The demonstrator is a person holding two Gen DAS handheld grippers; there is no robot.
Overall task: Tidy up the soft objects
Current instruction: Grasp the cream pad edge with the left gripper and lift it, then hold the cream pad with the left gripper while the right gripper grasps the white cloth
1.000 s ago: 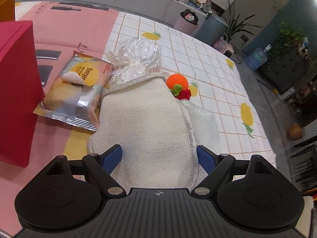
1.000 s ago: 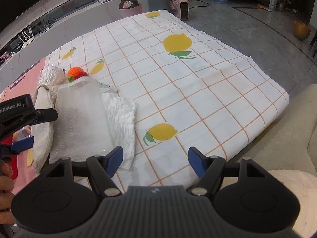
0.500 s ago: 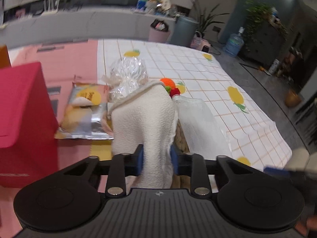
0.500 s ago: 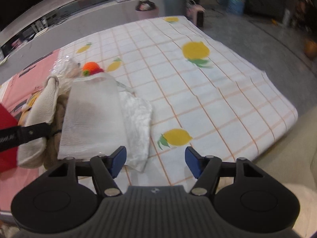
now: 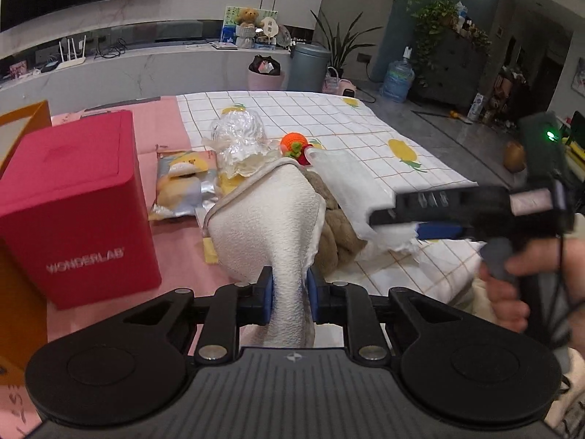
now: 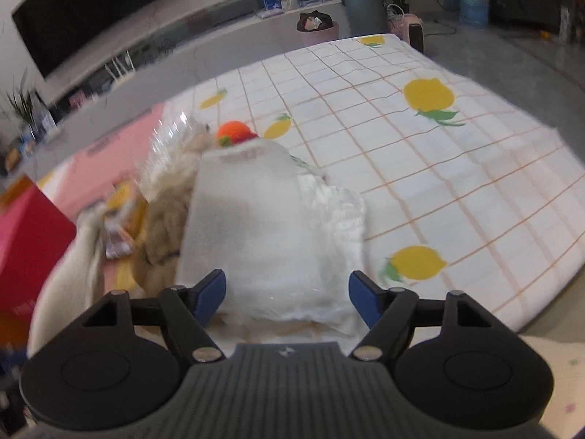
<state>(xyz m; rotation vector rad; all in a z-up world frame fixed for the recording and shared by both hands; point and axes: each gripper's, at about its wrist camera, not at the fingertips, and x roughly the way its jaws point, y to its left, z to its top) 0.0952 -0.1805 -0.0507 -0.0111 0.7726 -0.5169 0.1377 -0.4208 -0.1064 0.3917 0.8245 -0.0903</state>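
Your left gripper was pinched tight on the near end of the cream fleece cloth, which rose bunched from the jaws, its far edge by the clear plastic bag. A brown plush cloth lay just right of it. Your right gripper stood spread, jaws opening, the near edge of the white gauze cloth between the pads but not pressed. An orange knitted toy sat at the gauze's far end on the lemon-print sheet. Red box stood left, snack packet beside it
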